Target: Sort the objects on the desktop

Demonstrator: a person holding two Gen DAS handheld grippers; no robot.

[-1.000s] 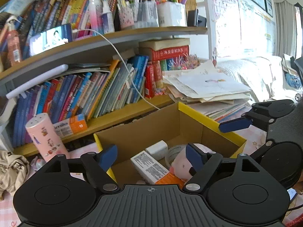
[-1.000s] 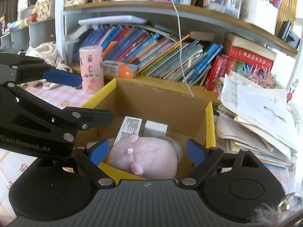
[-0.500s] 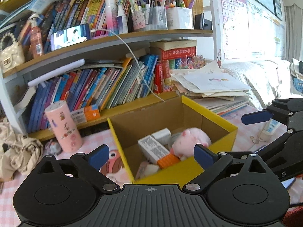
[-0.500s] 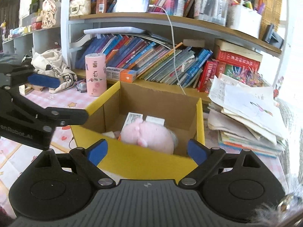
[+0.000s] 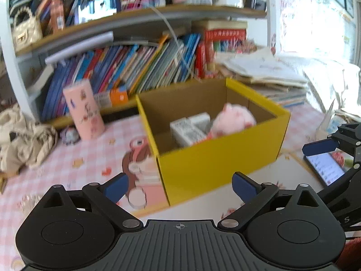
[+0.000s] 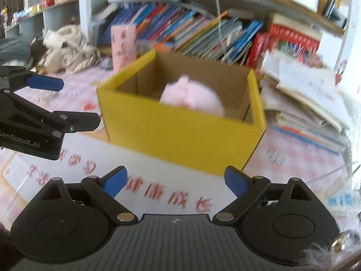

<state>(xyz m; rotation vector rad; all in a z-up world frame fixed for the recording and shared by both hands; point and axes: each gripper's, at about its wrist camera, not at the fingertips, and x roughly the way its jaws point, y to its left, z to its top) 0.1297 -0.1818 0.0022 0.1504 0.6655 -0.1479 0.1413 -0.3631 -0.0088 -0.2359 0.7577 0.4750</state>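
A: How do the two stand?
B: The left tool (image 5: 180,186) is spread wide with nothing between its blue pads (image 5: 116,186), and the right tool (image 6: 174,180) is released too, its pads (image 6: 234,180) apart over a white sheet with red characters (image 6: 171,195).
A: And the task's things?
B: Just beyond both tools sits the yellow cardboard box (image 5: 216,160) on the pink checked desk (image 5: 74,160). Inside it a pink plush toy (image 5: 232,120) lies toward the right, touching some white printed cartons (image 5: 189,128) to its left.
A: Anything around the box?
B: A pink cylindrical container (image 5: 83,109) stands upright to its left, near crumpled beige cloth (image 5: 24,137). Behind is a bookshelf (image 5: 135,67) packed with leaning books, with stacked papers (image 5: 259,70) to the right. A phone with a lit screen (image 5: 325,168) lies by the right tool.
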